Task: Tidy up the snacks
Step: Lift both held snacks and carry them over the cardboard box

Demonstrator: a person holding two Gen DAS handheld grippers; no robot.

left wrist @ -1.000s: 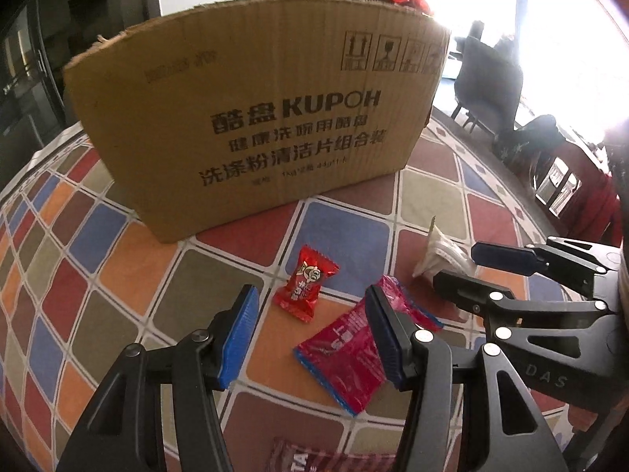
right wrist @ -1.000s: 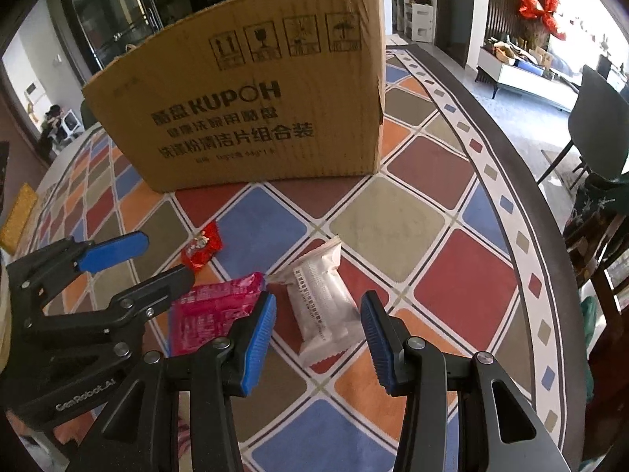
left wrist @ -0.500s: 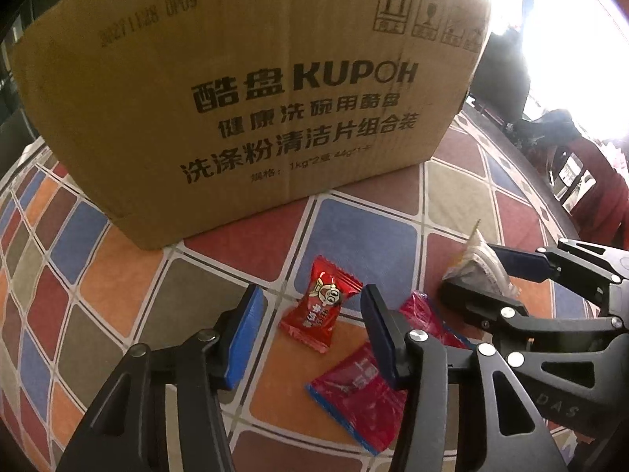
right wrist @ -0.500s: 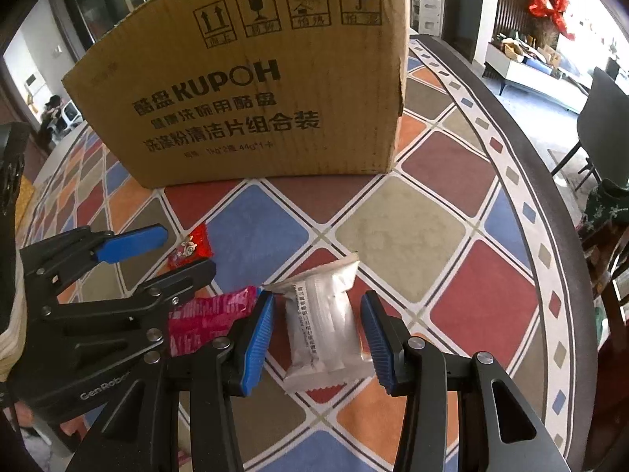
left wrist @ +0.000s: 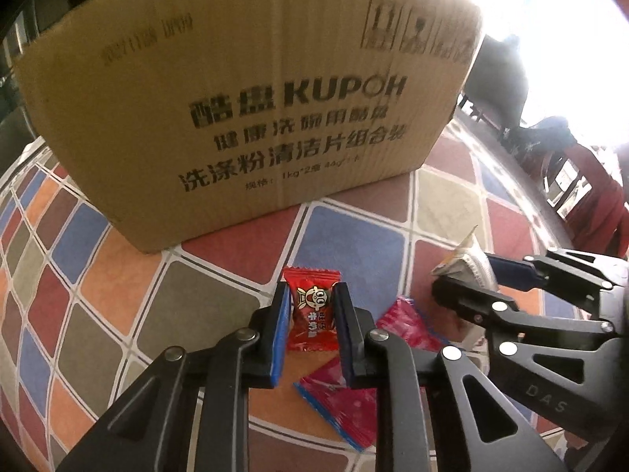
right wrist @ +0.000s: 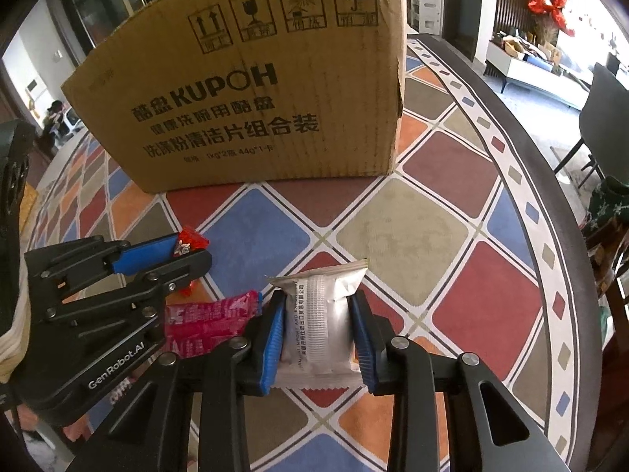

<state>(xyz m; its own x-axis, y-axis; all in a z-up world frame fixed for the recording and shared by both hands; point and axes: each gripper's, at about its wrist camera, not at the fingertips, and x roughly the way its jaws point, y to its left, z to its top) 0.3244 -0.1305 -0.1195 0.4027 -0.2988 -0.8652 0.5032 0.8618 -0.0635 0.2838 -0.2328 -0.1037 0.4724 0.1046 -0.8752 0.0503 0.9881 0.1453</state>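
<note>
My left gripper (left wrist: pixel 312 305) is shut on a small red candy packet (left wrist: pixel 312 314), low over the patterned tablecloth. My right gripper (right wrist: pixel 316 316) is shut on a silver-white snack pouch (right wrist: pixel 318 320). A pink-red flat snack packet (left wrist: pixel 346 385) lies on the cloth between the two grippers; it also shows in the right wrist view (right wrist: pixel 208 320). The left gripper (right wrist: pixel 188 253) appears at the left of the right wrist view with the red candy (right wrist: pixel 190 240) between its pads. The right gripper (left wrist: pixel 464 275) shows at the right of the left wrist view with the pouch (left wrist: pixel 466 261).
A large brown cardboard box (left wrist: pixel 243 118) printed KUPOH stands just behind the snacks; it also shows in the right wrist view (right wrist: pixel 251 90). The round table's dark rim (right wrist: pixel 550 181) curves on the right, with a chair (right wrist: pixel 605 106) beyond it.
Both grippers moved forward toward the box and closed: the left onto the red candy, the right onto the silver pouch. Both were open a second ago.
</note>
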